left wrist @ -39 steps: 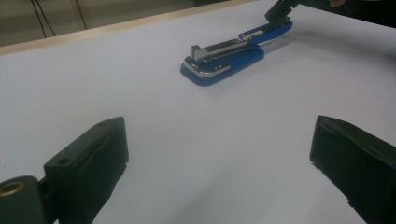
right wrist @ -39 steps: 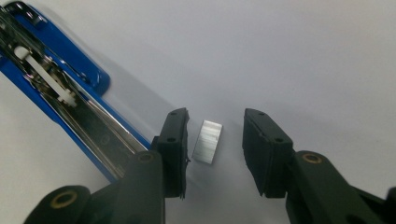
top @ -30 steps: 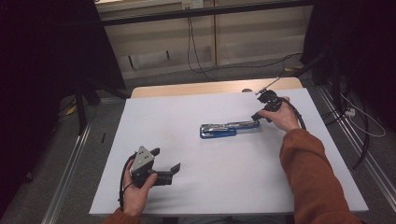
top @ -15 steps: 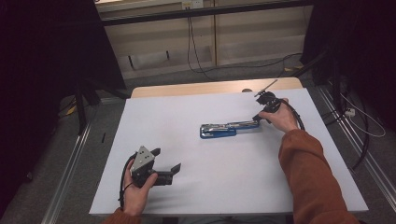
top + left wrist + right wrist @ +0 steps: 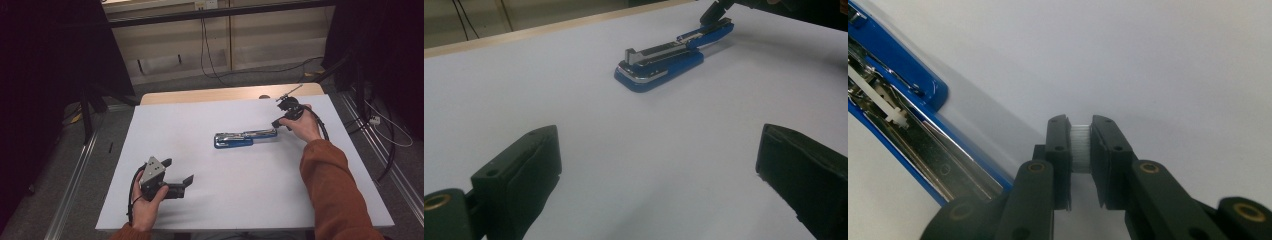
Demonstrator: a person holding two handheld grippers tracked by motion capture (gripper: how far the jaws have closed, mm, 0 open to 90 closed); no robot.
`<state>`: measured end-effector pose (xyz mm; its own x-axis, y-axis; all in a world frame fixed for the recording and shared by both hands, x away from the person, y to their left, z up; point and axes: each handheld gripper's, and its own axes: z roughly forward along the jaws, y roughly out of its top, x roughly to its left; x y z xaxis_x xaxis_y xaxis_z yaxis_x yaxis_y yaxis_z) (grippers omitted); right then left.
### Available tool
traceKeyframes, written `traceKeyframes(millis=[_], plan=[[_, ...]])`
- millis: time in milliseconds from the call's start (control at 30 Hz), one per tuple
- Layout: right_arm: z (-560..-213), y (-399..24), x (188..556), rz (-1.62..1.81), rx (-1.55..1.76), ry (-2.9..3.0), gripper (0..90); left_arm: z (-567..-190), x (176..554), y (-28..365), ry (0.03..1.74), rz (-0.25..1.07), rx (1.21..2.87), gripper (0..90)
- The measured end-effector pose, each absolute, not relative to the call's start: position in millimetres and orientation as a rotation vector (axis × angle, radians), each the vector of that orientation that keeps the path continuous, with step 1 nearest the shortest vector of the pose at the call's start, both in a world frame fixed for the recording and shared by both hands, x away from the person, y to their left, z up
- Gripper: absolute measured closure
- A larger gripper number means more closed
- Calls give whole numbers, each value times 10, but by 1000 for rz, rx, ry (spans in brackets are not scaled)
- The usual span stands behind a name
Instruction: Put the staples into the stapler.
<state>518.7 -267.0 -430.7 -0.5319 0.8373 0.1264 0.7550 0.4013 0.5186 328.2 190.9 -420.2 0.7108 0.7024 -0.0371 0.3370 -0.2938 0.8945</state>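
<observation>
A blue stapler (image 5: 245,138) lies opened out flat on the white table top (image 5: 250,190), right of the middle; it also appears as the stapler (image 5: 664,62) and the stapler (image 5: 898,115). My right gripper (image 5: 278,124) sits at its right end, pointing down. Its jaws have just been closing, and the right gripper (image 5: 1080,125) is shut on a small pale strip of staples (image 5: 1079,147) beside the stapler's open rail. My left gripper (image 5: 178,171) rests near the front left corner, apart from the stapler. The left gripper (image 5: 659,145) is open, with bare table between its fingers.
A wooden table edge (image 5: 220,94) runs along the back. Cables (image 5: 210,55) hang and lie on the floor behind the table. A metal rail (image 5: 75,185) runs along the left side, and a black cable (image 5: 385,165) loops beside the right edge.
</observation>
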Motion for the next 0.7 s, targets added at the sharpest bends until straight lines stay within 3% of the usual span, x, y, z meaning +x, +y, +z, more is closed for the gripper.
traceKeyframes(millis=[700], plan=[[-4183,-2706,5094,940,1331,2422,792,-4204,3285,1907,804,447,1899,46]])
